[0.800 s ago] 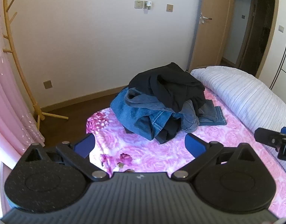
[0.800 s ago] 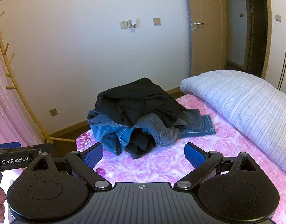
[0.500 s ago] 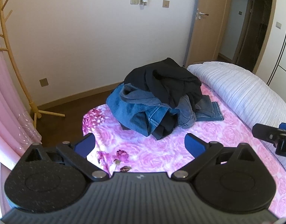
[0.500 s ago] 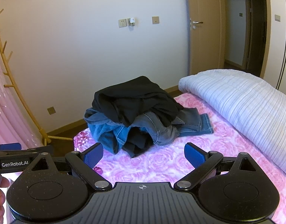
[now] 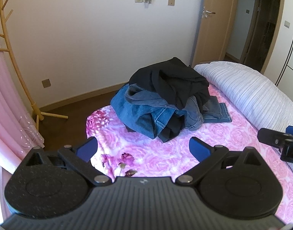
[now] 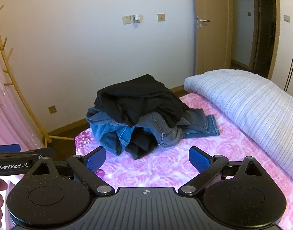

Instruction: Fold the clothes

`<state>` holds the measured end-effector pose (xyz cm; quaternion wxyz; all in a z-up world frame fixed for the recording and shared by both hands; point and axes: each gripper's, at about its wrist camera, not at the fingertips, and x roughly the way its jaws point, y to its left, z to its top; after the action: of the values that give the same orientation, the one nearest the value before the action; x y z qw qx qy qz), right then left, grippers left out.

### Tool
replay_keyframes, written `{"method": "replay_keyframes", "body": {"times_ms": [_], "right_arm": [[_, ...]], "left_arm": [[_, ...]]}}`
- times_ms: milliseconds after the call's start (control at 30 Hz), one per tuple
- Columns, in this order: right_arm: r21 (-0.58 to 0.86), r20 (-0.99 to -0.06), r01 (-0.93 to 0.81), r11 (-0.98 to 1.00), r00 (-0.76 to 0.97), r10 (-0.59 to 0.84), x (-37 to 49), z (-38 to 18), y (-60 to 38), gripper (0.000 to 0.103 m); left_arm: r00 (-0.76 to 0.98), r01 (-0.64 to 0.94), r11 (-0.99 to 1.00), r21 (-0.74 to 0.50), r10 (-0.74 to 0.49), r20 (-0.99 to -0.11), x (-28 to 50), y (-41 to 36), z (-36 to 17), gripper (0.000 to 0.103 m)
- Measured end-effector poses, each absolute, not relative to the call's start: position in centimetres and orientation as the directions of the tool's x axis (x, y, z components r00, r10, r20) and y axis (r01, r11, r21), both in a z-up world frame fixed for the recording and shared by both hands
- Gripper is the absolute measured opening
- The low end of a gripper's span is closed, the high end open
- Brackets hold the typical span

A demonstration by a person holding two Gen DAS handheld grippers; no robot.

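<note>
1. Denim and black garments form a clothes pile [image 5: 165, 99] on the pink floral bed [image 5: 165, 153], near its far corner.
2. Left tool [image 5: 144, 147]: jaws spread wide, nothing between them, short of the pile.
3. Right tool [image 6: 146, 158]: same, wide and unloaded.
4. Striped quilt [image 6: 251, 103] right of the pile, possibly touching a jean leg.

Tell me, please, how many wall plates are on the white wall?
3: two plates high on the wall, and, either side of a small white device; one low plate near the floor. Others may be hidden.
</note>
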<state>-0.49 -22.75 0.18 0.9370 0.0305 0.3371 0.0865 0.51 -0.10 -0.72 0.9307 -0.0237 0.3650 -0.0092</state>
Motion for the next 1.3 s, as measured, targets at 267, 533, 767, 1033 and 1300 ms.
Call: {"method": "replay_keyframes", "body": {"times_ms": [267, 533, 767, 1033, 1300], "right_arm": [[0.117, -0.638, -0.141, 0.983, 0.748, 0.183, 0.1, -0.2, -22.6, 0.096], [0.089, -0.652, -0.15, 0.985, 0.739, 0.172, 0.5, -0.4, -22.2, 0.096], [0.08, -0.67, -0.152, 0.985, 0.724, 0.165, 0.7, -0.8, -22.1, 0.096], [0.076, -0.681, -0.157, 0.985, 0.713, 0.167, 0.6, -1.2, -22.0, 0.096], [0.047, -0.698, -0.154, 0.987, 0.702, 0.143, 0.8, -1.8, -21.8, 0.096]], "left_arm": [[0.73, -0.005, 0.999, -0.05, -0.03, -0.683, 0.7, 0.0, -0.8, 0.1], [0.729, -0.024, 0.998, -0.055, -0.02, -0.685, 0.8, 0.6, -1.0, 0.1], [0.724, -0.024, 0.998, -0.054, -0.02, -0.69, 0.7, 0.8, -1.3, 0.1], [0.723, -0.035, 0.998, -0.055, -0.013, -0.691, 0.4, 1.1, -1.6, 0.1], [0.718, -0.044, 0.997, -0.055, -0.007, -0.696, 0.2, 1.2, -1.7, 0.1]]}}
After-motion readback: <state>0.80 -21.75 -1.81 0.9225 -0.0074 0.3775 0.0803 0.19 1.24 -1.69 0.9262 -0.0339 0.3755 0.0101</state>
